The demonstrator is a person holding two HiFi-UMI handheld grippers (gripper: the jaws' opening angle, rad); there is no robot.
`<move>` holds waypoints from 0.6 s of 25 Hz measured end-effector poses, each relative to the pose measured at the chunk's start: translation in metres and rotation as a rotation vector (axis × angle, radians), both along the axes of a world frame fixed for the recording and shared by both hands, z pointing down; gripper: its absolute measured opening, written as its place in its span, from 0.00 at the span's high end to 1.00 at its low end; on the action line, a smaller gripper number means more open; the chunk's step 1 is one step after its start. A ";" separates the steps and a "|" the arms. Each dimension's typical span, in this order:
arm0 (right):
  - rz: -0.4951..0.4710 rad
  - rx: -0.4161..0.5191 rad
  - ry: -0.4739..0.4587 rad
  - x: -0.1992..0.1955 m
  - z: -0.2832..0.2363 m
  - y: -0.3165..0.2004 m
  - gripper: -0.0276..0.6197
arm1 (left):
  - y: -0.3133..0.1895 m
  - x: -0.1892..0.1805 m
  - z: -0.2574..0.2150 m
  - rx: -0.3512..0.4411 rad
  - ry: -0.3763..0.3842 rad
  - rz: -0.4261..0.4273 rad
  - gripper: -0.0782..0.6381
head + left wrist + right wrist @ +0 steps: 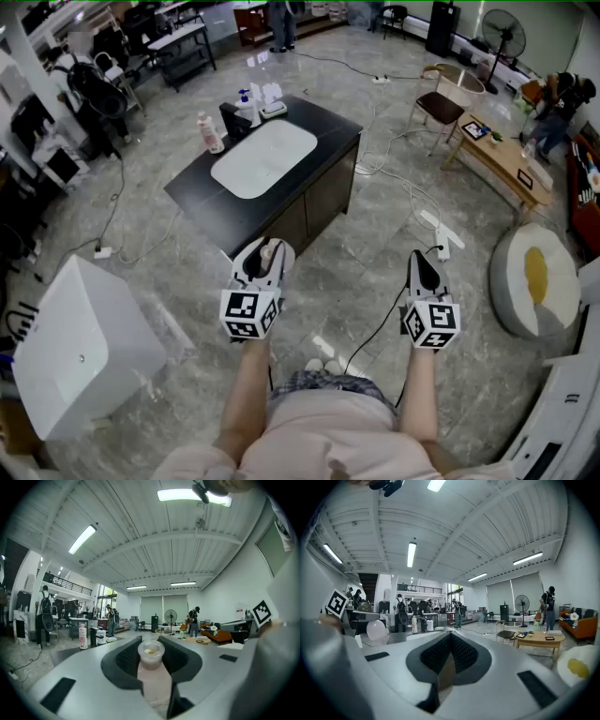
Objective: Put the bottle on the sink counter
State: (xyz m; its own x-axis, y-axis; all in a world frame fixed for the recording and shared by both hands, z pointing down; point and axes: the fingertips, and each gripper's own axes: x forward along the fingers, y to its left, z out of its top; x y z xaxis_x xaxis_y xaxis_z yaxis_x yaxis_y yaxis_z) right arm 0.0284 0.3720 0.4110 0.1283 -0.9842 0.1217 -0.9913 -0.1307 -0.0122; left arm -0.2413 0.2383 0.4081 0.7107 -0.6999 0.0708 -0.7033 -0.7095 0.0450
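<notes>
My left gripper (265, 251) is shut on a pale pink bottle (152, 681), which stands upright between the jaws with its translucent cap (151, 651) at the fingertips. I hold it low, just in front of the black sink counter (323, 127), which has a white basin (262, 159). The right gripper (419, 258) is level with it on the right. In the right gripper view that gripper (449, 637) is shut with nothing in it.
On the counter's far side stand a pink-white bottle (210, 132), a black faucet (232, 120) and a spray bottle (248, 101). A white box (80, 342) sits on the floor at left and a round cushion (536, 281) at right. Cables (403, 192) cross the floor.
</notes>
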 end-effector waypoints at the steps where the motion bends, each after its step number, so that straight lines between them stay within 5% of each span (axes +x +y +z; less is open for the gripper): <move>1: -0.002 0.001 0.000 -0.001 0.000 -0.001 0.94 | -0.001 0.000 0.000 0.001 0.000 0.000 0.71; 15: -0.006 0.023 -0.008 -0.008 -0.003 -0.005 0.94 | -0.003 -0.004 0.003 -0.002 -0.001 0.001 0.71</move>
